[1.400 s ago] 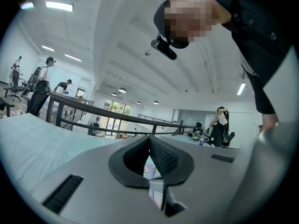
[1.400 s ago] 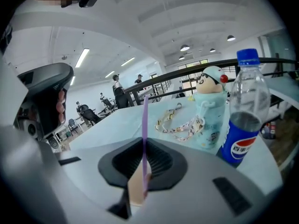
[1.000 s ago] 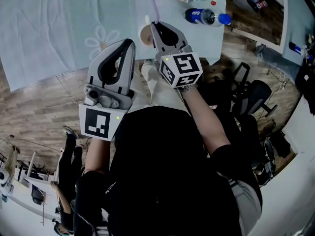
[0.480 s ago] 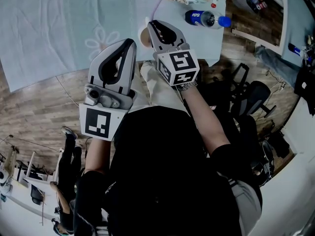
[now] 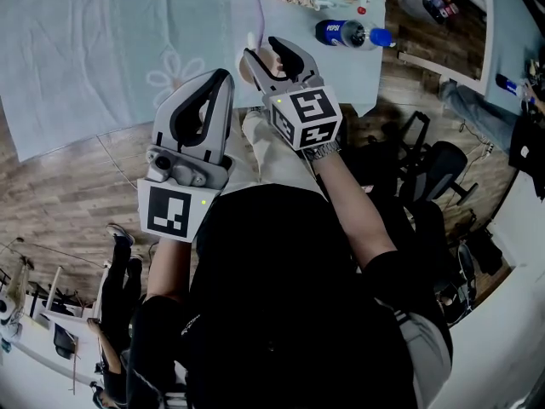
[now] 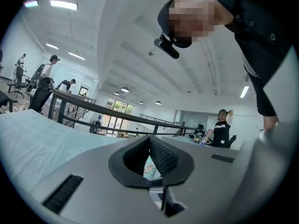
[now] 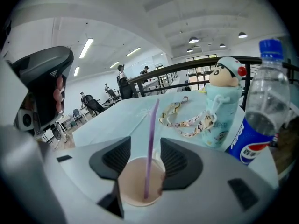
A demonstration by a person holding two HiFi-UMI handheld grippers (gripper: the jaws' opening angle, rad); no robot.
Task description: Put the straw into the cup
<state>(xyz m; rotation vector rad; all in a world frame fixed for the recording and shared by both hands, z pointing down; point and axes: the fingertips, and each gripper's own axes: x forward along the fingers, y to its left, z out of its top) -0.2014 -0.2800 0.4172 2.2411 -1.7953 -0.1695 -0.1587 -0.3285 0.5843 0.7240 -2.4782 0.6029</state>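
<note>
A paper cup point(image 7: 141, 185) stands on the pale blue tablecloth point(image 5: 102, 49) near the table's front edge. A purple straw point(image 7: 150, 143) stands in it, leaning slightly right. My right gripper point(image 7: 145, 141) points down at the cup; its jaws are opening, with the straw between them and neither pad touching it. In the head view the right gripper point(image 5: 266, 49) straddles the cup point(image 5: 274, 60), and the straw point(image 5: 260, 11) rises beyond it. My left gripper point(image 5: 223, 77) hangs level to the left, over the table edge, shut on nothing, its tips point(image 6: 150, 138) meeting.
A Pepsi bottle with a blue cap point(image 7: 264, 111) stands just right of the cup, beside a mint cartoon-figure bottle point(image 7: 219, 106) with a lanyard point(image 7: 184, 118). The table edge runs beneath my grippers. Office chairs point(image 5: 434, 164) stand on the wood floor to the right.
The right gripper's jaws, shut on the straw a second ago, have spread apart. The straw now stands free in the cup. The left gripper has not moved.
</note>
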